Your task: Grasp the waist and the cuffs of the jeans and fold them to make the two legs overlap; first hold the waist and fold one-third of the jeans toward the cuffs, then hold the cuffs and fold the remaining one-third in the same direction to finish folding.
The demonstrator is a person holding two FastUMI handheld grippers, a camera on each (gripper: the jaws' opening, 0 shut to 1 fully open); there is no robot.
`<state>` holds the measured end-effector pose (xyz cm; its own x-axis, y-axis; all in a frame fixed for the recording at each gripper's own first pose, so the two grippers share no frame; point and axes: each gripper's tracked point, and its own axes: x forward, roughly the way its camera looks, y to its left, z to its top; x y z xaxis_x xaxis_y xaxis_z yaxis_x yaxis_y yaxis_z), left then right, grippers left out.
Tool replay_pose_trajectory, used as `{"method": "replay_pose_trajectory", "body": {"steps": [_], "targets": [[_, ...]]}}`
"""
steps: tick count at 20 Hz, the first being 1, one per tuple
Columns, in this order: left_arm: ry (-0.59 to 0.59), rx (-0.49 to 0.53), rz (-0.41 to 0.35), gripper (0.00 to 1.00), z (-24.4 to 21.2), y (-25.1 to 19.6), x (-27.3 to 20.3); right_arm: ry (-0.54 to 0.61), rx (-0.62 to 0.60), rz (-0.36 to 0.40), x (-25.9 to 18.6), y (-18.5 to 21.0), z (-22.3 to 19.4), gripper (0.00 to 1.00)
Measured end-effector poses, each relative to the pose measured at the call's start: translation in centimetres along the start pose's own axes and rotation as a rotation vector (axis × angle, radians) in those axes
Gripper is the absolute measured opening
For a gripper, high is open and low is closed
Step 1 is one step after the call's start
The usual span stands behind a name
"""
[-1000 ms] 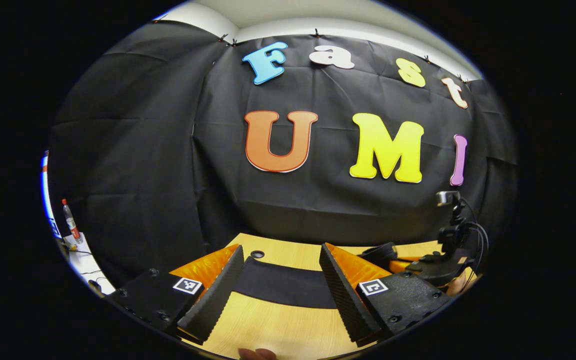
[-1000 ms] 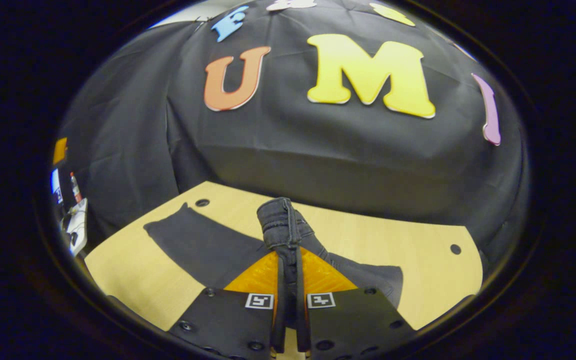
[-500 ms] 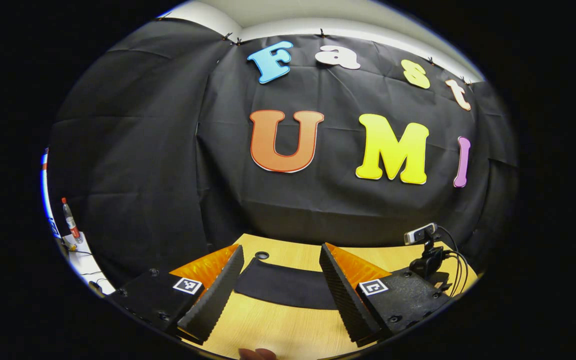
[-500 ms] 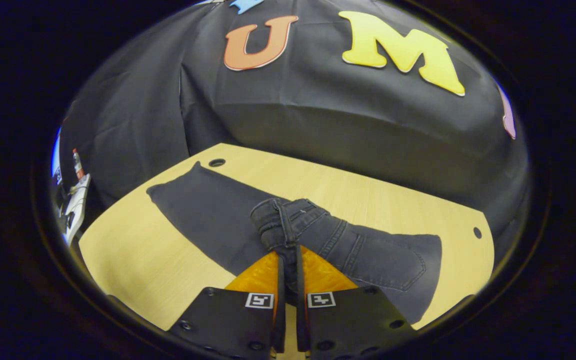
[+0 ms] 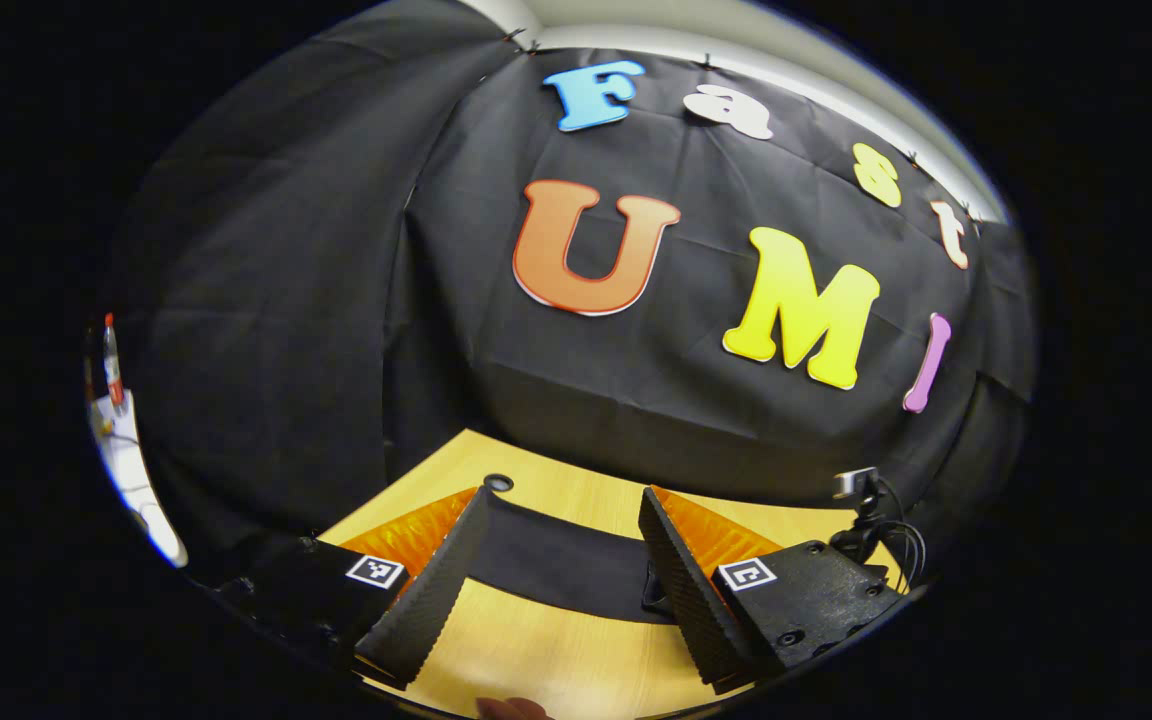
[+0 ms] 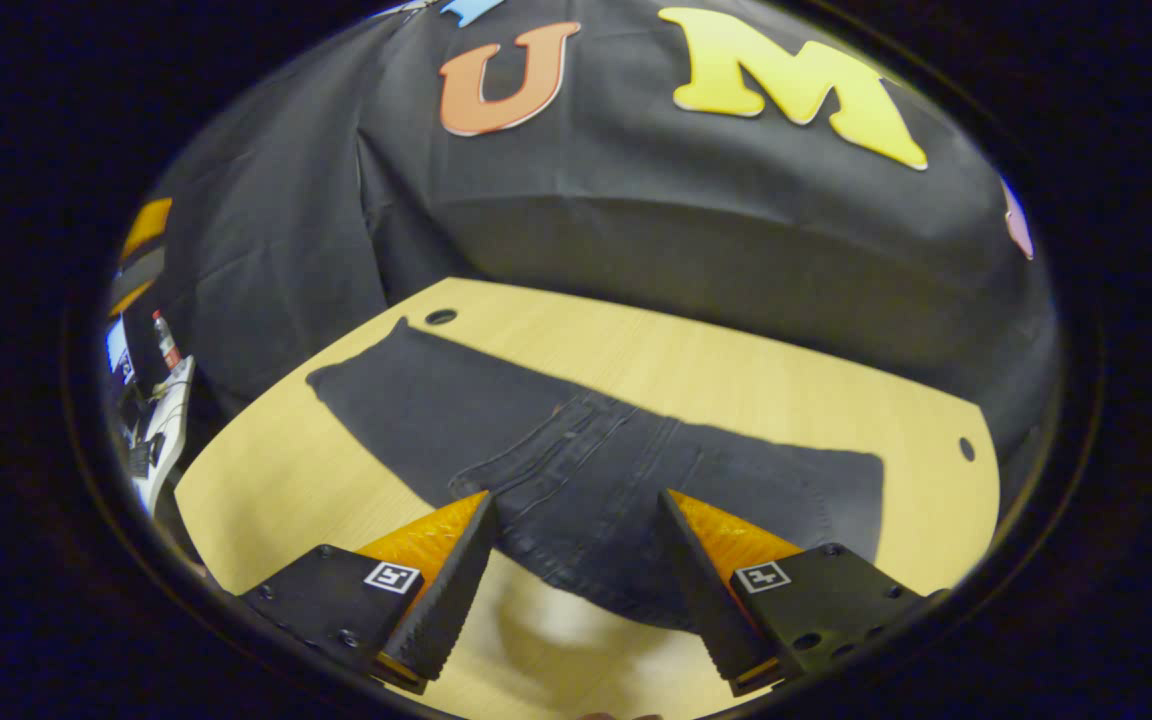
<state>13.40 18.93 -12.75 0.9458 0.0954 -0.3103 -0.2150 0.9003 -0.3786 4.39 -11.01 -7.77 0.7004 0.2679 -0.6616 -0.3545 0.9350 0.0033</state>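
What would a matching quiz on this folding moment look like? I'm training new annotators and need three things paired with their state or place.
Things:
1. right gripper
2. jeans
3. bottle

States or places:
A. lying flat on the table
B. standing off to the side, beyond the table's edge
C. open, holding nothing

Pairs: 1-C, 2-A, 3-B
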Motion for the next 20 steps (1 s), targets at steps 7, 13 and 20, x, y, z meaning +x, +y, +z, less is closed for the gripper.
{"method": "replay_pose_trajectory", "body": {"steps": [7,13,20], "targets": [[0.176,-0.446,-0.071,0.99,-6.6,2.6,4.0,-0.350,0.043,-0.170,-10.2,-7.8,12.5,0.97],[0.183,-0.925,0.050,0.98,-10.3,9.5,7.9,-0.504,0.060,-0.290,-18.2,-12.0,18.5,0.96],[0.241,-1.101,0.131,0.99,-14.2,12.3,10.1,-0.561,0.081,-0.380,-23.7,-15.0,20.7,0.97]]}}
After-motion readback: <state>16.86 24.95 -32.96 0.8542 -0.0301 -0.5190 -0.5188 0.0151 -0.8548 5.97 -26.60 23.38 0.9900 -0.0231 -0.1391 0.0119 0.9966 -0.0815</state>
